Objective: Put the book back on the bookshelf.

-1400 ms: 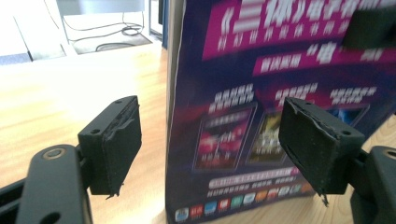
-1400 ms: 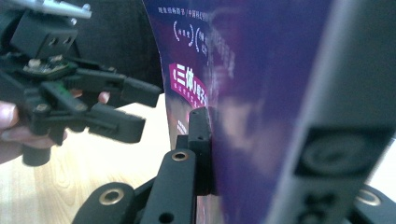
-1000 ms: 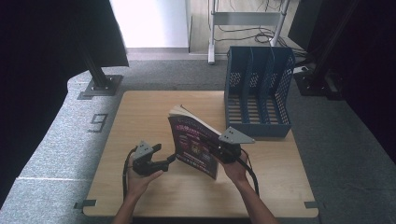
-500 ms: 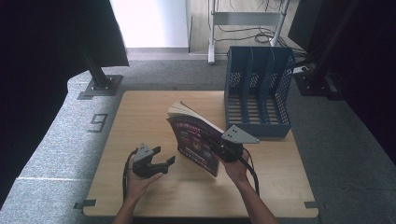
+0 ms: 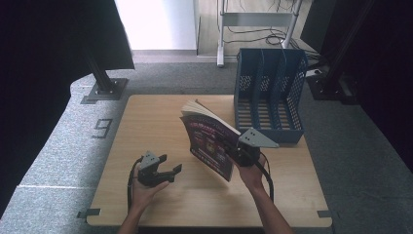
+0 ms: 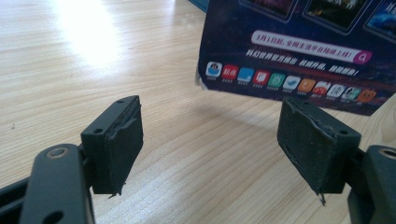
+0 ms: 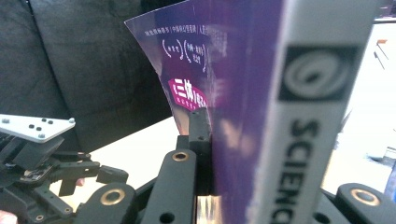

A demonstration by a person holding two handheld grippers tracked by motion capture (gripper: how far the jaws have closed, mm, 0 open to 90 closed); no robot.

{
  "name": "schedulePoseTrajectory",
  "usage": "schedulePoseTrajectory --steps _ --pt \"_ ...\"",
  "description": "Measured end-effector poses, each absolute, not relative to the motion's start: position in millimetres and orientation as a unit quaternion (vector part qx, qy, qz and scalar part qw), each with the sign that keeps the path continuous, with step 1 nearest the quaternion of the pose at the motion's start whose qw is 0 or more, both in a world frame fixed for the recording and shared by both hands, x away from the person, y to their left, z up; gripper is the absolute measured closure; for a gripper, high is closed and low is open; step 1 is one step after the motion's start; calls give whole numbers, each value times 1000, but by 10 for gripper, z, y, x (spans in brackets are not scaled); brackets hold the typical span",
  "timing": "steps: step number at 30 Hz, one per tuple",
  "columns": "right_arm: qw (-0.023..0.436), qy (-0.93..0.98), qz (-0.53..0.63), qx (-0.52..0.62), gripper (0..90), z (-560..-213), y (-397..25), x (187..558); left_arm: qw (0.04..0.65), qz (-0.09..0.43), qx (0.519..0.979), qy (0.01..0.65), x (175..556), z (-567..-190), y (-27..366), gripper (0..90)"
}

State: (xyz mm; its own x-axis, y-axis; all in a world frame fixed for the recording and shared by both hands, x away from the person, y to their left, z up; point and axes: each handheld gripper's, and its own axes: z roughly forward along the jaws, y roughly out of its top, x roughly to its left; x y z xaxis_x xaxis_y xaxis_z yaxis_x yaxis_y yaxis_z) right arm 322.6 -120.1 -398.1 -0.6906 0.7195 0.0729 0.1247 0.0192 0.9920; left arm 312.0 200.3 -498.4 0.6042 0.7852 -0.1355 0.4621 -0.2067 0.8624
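While the right gripper clamps the spine edge of the glossy purple softcover magazine, the high view shows that magazine standing tilted on the pale wooden table, its lower corner near the board and its cream page block fanned at the top. It sits mid-table, just in front of the blue perforated plastic file rack with three slots, apart from it. The left gripper lies low on the table to the left of the magazine, clear of it.

From the left gripper view, the two black padded jaws stand wide apart with nothing between them, and the magazine's dark cover with a row of small coloured icons hangs just beyond, its bottom edge seemingly just above the wood.

Seen in the right gripper view, the jaws are closed tight on the magazine: one black finger presses flat against the purple cover, and the grey spine with large dark lettering rises close to the lens. The left gripper shows farther off at lower left.

To stand it in the rack well, I judge the right hand should keep its firm pinch near the spine, bring the magazine upright, and line the spine with a slot before lowering; the free hand could steady the floppy outer pages so they do not catch on a divider.
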Motion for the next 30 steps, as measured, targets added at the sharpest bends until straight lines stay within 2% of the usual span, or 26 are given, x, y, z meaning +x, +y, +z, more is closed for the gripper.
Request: schedulePoseTrajectory --steps 30 --pt "271 644 624 349 818 -3823 -1497 3287 472 164 761 413 3118 -5015 1980 229"
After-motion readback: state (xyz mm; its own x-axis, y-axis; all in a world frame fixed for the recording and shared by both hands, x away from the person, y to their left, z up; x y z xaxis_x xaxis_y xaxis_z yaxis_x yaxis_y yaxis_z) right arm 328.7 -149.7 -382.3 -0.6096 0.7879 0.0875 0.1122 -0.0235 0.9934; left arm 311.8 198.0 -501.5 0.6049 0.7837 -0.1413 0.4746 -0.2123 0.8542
